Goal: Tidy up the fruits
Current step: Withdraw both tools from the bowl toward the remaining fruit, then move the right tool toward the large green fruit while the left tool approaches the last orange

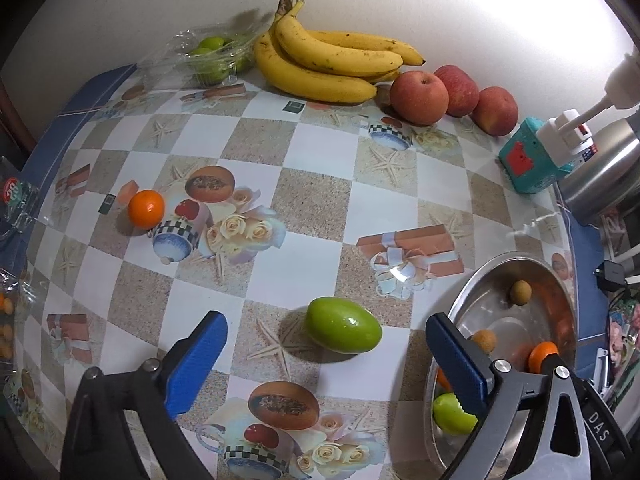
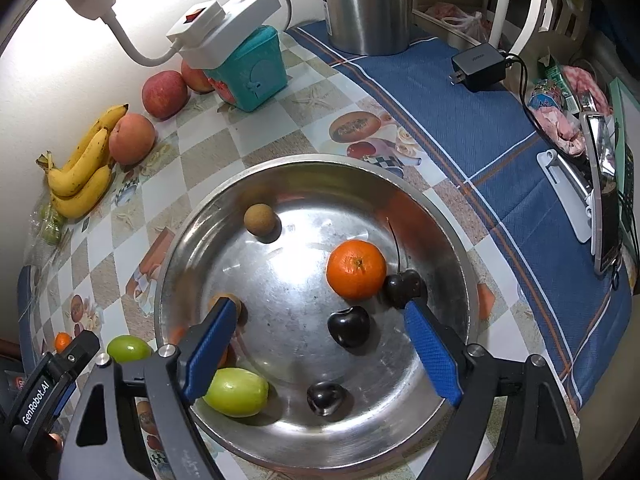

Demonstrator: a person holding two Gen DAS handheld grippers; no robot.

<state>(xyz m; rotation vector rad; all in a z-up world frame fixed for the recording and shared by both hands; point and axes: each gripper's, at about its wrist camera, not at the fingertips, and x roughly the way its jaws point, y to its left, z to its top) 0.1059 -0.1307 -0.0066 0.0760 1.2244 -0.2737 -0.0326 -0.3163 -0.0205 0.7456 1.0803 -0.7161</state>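
Note:
My left gripper [image 1: 326,360] hangs open over the tablecloth. A green oval fruit [image 1: 344,330] lies on the cloth between its blue fingers, touching neither. My right gripper [image 2: 324,348] is open above the steel bowl [image 2: 320,159]. In the bowl lie a mandarin [image 2: 356,269], a green fruit [image 2: 236,392], a longan [image 2: 261,219] and three dark cherries, one of them [image 2: 349,326] loose between the right fingers. A second longan [image 2: 240,308] is partly hidden behind the right gripper's left finger. On the table are another mandarin [image 1: 146,209], bananas [image 1: 332,64], three apples [image 1: 419,97] and a clear punnet of green fruits [image 1: 212,60].
A teal box [image 1: 532,160] with a white power strip [image 2: 224,24] on it stands by the wall. A steel kettle [image 2: 368,4], a black charger [image 2: 478,66] and packets [image 2: 560,108] crowd the right side. Plastic packaging [image 1: 16,208] sits at the left edge.

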